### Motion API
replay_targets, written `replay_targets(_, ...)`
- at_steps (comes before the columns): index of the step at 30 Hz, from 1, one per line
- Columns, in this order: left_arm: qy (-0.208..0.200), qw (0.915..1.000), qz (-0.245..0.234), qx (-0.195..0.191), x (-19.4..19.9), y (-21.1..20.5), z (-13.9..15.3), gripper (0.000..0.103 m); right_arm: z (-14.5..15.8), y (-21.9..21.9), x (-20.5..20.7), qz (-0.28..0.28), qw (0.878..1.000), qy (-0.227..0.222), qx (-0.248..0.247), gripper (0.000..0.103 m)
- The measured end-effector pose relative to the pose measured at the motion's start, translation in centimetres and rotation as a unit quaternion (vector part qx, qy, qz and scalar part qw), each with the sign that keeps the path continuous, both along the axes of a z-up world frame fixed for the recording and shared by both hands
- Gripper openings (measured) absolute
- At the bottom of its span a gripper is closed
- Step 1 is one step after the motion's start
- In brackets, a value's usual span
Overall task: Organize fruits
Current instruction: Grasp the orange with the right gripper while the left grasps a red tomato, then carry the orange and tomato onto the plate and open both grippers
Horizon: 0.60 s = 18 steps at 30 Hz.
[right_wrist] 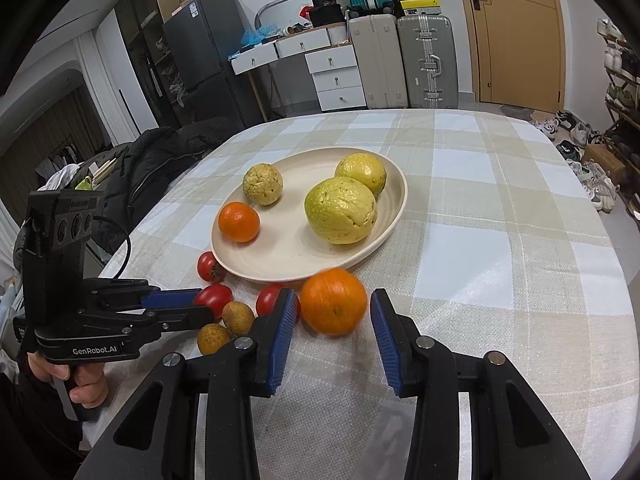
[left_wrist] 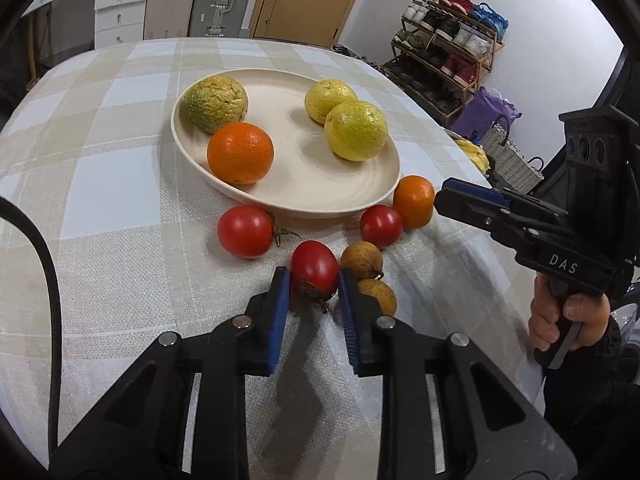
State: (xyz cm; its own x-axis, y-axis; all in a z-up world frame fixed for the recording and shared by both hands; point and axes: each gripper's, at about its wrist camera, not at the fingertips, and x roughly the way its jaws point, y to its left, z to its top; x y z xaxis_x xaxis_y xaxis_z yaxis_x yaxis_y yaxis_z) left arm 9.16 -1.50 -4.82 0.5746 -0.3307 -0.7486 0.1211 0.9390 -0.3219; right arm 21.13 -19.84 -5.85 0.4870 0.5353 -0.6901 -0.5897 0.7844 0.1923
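Note:
A cream plate (left_wrist: 360, 196) (right_wrist: 280, 256) on the checked tablecloth holds an orange (left_wrist: 240, 153) (right_wrist: 239, 222) and three yellow-green fruits (left_wrist: 356, 130). In front of it lie three tomatoes, two brown longans (left_wrist: 362, 260) and a second orange (left_wrist: 413, 201) (right_wrist: 333, 301). My left gripper (left_wrist: 313, 280) is open with its blue pads on either side of the nearest tomato (left_wrist: 314, 270), apparently not clamped. My right gripper (right_wrist: 334, 308) is open around the loose orange, with gaps on both sides. Each gripper shows in the other's view, the right (left_wrist: 448, 196) and the left (right_wrist: 196, 304).
The other tomatoes (left_wrist: 245, 231) (left_wrist: 381, 226) lie against the plate's front rim. The table's right edge (left_wrist: 460, 140) drops toward a shoe rack (left_wrist: 448, 52) and bags. A black jacket (right_wrist: 160, 160) lies beyond the table's left edge. Suitcases and drawers stand at the back.

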Motion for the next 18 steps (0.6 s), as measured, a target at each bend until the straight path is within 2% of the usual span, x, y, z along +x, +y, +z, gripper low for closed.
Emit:
replay_targets(5, -0.002, 1.0, 0.006, -0.002, 0.0, 0.2, 0.0, 0.022, -1.1, 0.0, 0.8, -0.004, 1.0, 0.021, -0.008, 0.042)
replay_targets(13, -0.014, 0.9998, 0.01, -0.006, -0.2, 0.4, 0.6, 0.022, -1.6, 0.6, 1.3, 0.004, 0.999, 0.036, 0.007, 0.045)
replay_targets(18, -0.022, 0.9997, 0.01, -0.007, -0.5, 0.3, 1.1, 0.022, -1.5, 0.9, 0.9, 0.009, 1.0, 0.025, 0.008, 0.04)
